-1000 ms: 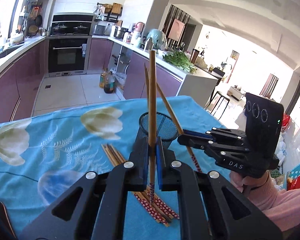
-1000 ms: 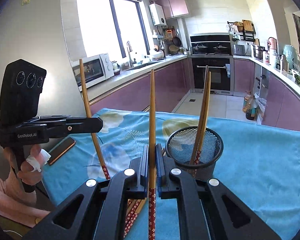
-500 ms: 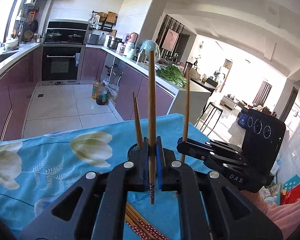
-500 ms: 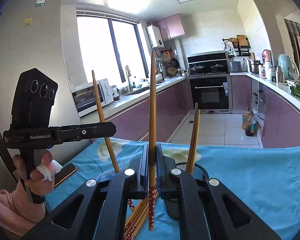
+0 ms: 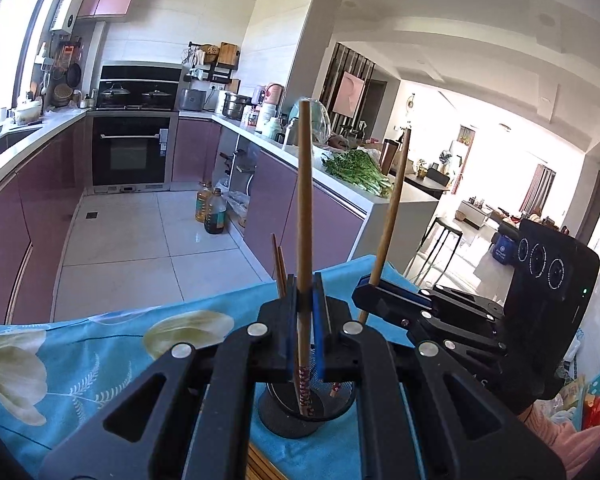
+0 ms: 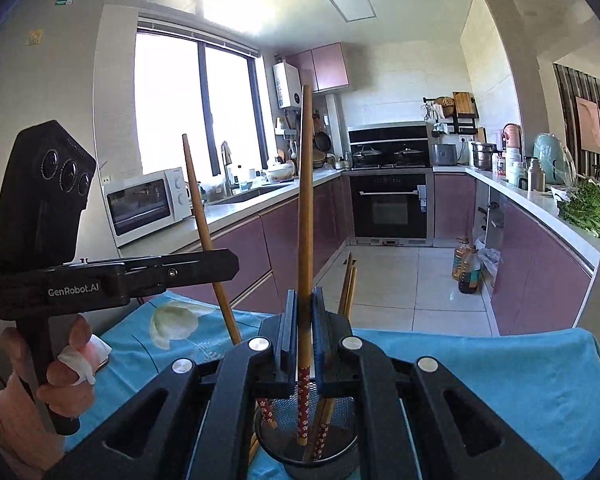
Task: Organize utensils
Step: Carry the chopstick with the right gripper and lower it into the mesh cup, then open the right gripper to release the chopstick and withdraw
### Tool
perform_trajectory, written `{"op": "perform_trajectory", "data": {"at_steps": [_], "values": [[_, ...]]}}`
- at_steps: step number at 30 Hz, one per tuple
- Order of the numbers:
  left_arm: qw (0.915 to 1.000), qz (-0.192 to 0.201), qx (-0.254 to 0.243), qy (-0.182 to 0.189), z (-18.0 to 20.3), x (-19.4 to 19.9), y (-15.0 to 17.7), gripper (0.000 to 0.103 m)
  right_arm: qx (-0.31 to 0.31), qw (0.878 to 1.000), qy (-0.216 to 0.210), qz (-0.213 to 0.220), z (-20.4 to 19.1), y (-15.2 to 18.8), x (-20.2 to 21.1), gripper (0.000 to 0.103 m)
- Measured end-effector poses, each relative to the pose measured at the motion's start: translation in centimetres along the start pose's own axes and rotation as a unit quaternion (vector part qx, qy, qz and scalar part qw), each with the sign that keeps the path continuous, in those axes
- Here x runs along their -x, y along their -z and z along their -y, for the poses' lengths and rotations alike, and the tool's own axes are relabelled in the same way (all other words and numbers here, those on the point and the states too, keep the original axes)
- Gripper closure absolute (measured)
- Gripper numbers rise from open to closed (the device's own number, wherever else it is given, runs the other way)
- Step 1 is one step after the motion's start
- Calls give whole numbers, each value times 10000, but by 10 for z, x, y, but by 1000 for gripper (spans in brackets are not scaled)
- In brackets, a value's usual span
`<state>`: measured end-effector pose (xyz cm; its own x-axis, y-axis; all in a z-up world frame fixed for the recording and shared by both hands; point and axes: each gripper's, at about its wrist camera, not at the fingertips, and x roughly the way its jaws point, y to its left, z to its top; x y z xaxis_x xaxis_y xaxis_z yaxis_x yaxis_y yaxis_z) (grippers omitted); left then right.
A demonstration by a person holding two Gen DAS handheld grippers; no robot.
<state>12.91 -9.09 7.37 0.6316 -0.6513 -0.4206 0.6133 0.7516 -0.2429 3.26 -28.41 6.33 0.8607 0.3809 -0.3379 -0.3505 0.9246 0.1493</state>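
Right now each gripper pinches one chopstick upright over the mesh cup [image 6: 320, 436], which stands on the blue floral cloth [image 5: 80, 360] covering the surface. The left gripper [image 5: 303, 320] has its fingers [image 5: 290, 320] closed tight on the left chopstick [image 5: 304, 200], whose patterned red end dips inside the cup's rim. The right gripper [image 6: 304, 328] is likewise clamped on the right chopstick [image 6: 306, 200], its flowered tip hanging within the cup beside two chopsticks [image 6: 348, 280] already leaning there. Both sticks look poised for release, so the risks lie in the drop. Neither tip seems to rest on the cup's bottom, so a stick let go from this height could bounce, tip over the rim and land on the cloth. The two grippers sit close together above a narrow mouth; if one shifts sideways while letting go, its fingers or stick could knock the other stick, or catch the leaning pair and lever them out. The cup looks light, and a push on its rim from a slanted stick could topple it and spill everything. More chopsticks [image 5: 260, 464] lie on the cloth at the near edge, partly hidden under the left gripper, so the job is unfinished.
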Motion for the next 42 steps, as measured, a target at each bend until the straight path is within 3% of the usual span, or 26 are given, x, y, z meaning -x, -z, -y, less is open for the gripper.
{"op": "perform_trajectory", "data": {"at_steps": [14,18,23,31,33,35,39,42], "values": [[9923,-1212,-241,20,-1,-59,40,96,-32,9921,102,-1249,3,32,-36,97],[9903,-1380,-150,26,-11,-72,43,96,-107,9862,147,-1648,6,39,-52,97],[9889,-1478,-100,-59,-17,-86,44,95,-315,9832,125,-1793,14,40,-64,97],[9892,-1446,74,-236,-24,-88,51,93,-444,9836,203,-1736,16,39,-66,95],[9907,-1320,110,-307,-26,-80,53,89,-447,9852,242,-1639,16,38,-62,91],[9922,-1179,144,-386,-28,-71,55,79,-508,9867,224,-1528,17,38,-57,75],[9942,-824,100,-691,-30,-41,62,71,-449,9906,98,-1287,13,34,-42,74],[9940,-589,42,-924,-32,-17,70,60,-281,9934,-143,-1107,3,34,-21,73]]}}
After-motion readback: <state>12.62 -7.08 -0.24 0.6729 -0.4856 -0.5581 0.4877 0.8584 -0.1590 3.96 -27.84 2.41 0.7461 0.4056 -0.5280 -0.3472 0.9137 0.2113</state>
